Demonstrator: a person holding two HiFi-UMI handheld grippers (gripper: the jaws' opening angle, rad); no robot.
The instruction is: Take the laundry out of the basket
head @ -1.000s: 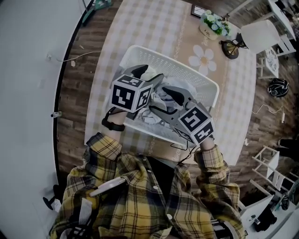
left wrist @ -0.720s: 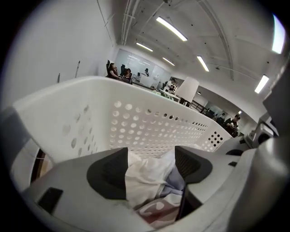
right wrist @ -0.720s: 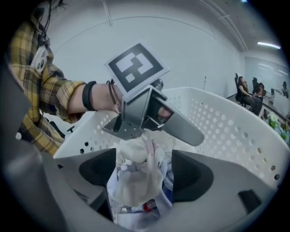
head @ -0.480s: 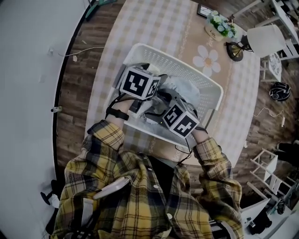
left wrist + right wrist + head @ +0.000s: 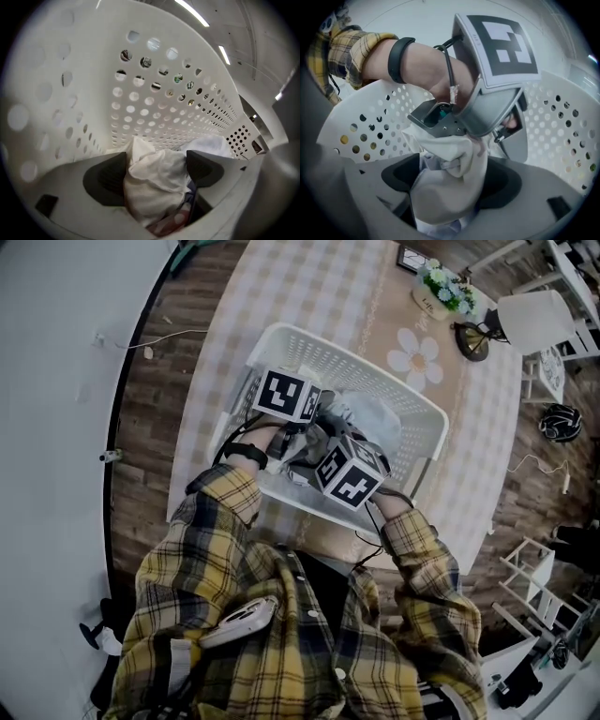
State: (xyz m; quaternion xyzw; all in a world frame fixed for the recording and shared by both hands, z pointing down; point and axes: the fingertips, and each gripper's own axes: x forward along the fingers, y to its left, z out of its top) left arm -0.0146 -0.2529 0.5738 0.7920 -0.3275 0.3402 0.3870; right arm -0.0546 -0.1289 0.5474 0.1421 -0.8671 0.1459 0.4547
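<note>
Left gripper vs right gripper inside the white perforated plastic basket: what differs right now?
The left gripper faces the white perforated plastic basket wall; the right gripper faces the left gripper's body and the hand holding it. In the head view the left gripper sits nearer the far wall, the right gripper nearer the near rim. Shared: both have jaws wide apart, just been opening, with crumpled white cloth between them.

The basket [image 5: 140, 103] is white perforated plastic, smooth with a faint sheen. The laundry [image 5: 154, 183] is soft, matt, crumpled white cloth. The counter cloth [image 5: 300, 287] is checked fabric; the floor [image 5: 155, 399] is dull wood planking.
</note>
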